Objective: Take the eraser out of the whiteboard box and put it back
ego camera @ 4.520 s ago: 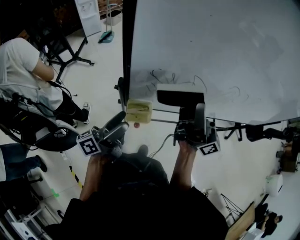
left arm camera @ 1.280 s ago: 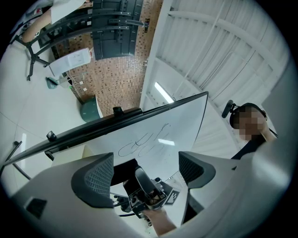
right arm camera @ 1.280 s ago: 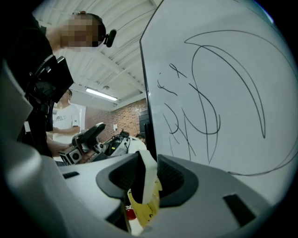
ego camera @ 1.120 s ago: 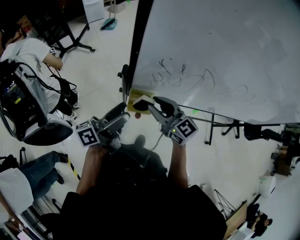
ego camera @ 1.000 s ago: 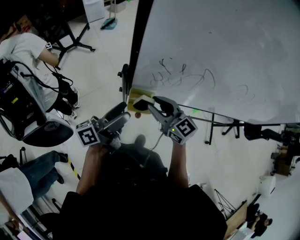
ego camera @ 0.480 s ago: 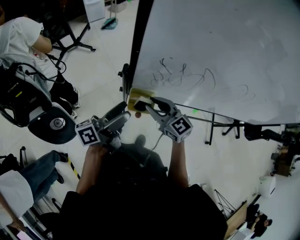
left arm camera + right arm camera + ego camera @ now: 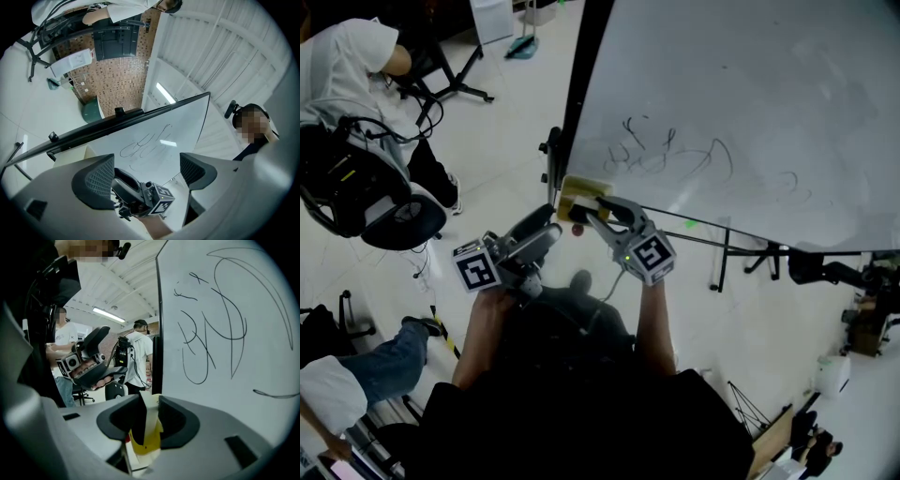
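The whiteboard (image 7: 750, 94) fills most of the head view, with a black scribble (image 7: 670, 155) low on its left part and a dark frame (image 7: 583, 84) down its left edge. At the upper left a seated person (image 7: 342, 56) leans over a black chair (image 7: 394, 217), well apart from us.

Our left gripper (image 7: 546, 227) hangs just left of the board's lower corner with its jaws wide and nothing between the pads. Through the gap we see only the right gripper (image 7: 587, 212) beyond. That one is clamped narrow on the eraser (image 7: 151, 412), held on edge.

The yellow box (image 7: 572, 192) sits at the board's lower left corner, against the frame. The eraser's lower end is at the box's mouth, and we cannot tell whether it touches inside. A small red thing (image 7: 577, 229) lies just below the box.

Compared with a second ago, the right gripper has sunk toward the box and rolled, so its marker cube faces us more squarely. The left gripper has kept its place, and the seated person has shifted up and left.
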The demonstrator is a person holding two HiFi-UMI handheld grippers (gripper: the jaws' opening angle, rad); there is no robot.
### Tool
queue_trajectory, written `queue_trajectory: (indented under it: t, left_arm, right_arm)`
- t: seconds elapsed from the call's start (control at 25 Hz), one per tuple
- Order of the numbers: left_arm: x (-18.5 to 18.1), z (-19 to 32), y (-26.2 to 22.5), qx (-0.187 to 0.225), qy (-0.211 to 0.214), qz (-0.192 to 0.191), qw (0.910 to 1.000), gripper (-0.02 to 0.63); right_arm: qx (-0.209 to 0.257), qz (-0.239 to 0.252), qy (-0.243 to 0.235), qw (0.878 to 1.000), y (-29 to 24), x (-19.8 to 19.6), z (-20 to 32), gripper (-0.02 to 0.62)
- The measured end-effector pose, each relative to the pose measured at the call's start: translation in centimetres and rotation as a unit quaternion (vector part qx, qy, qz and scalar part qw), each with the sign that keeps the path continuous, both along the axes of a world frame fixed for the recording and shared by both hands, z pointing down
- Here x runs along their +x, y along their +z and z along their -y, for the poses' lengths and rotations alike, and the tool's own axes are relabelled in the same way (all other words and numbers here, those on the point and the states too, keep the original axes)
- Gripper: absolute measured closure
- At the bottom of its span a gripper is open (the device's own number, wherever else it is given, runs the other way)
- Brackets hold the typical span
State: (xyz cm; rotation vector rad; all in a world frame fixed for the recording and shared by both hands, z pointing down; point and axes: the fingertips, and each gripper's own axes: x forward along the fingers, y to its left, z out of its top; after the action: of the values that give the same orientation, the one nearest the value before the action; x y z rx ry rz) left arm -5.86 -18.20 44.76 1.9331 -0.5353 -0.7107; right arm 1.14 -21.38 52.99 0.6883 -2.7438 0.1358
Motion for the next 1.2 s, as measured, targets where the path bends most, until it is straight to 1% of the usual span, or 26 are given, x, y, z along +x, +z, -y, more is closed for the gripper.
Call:
queue_trajectory:
  t: [0.08,0.2,0.32,0.48,0.6,0.72,0.84,1.04,1.12,1.2]
  left_arm:
    - [0.0,-0.2,0.3,-0.009,0.001,-0.01,0.9999,0.178]
    - [-0.2,0.0,0.1,-0.001,-0.003,0.003,1.0,0.178]
    - [-0.3,0.0,0.2,-0.002,-0.004,0.001,1.0,0.178]
    - [-0.1,-0.2,0.8,-0.015,0.0,-0.014,0.9998,0.178]
    - [-0.1,-0.1,0.5,-0.005,-0.003,0.0,1.0,0.178]
    - [-0.1,-0.2,0.7,-0.014,-0.001,-0.011,0.9998,0.178]
    - [0.0,-0.2,0.9,-0.018,0.0,-0.014,0.9998,0.178]
    - [0.0,-0.1,0.3,-0.007,-0.002,-0.013,0.9999,0.178]
    - [0.0,-0.2,0.8,-0.016,-0.001,-0.015,0.9998,0.178]
    - [0.0,-0.2,0.9,-0.015,-0.001,-0.005,0.9999,0.178]
  right_arm:
    - [0.008,-0.007,-0.002,1.0,0.4,-0.1,0.0,0.442]
    - [0.024,-0.018,-0.003,1.0,0.9,-0.3,0.0,0.442]
    - [0.024,-0.026,-0.004,0.999,1.5,-0.2,0.0,0.442]
    - [0.018,-0.027,-0.001,0.999,1.7,-0.2,-0.2,0.44]
    - [0.03,-0.039,-0.004,0.999,1.9,-0.2,-0.4,0.44]
    - [0.041,-0.058,-0.008,0.997,2.4,-0.4,-0.6,0.44]
    - [0.046,-0.05,-0.005,0.998,2.5,-0.5,-0.5,0.44]
    - [0.03,-0.038,0.006,0.999,2.8,-0.3,-0.5,0.437]
    - [0.02,-0.035,0.012,0.999,2.8,-0.1,-0.4,0.425]
    - [0.021,-0.036,0.017,0.999,2.8,-0.1,-0.3,0.411]
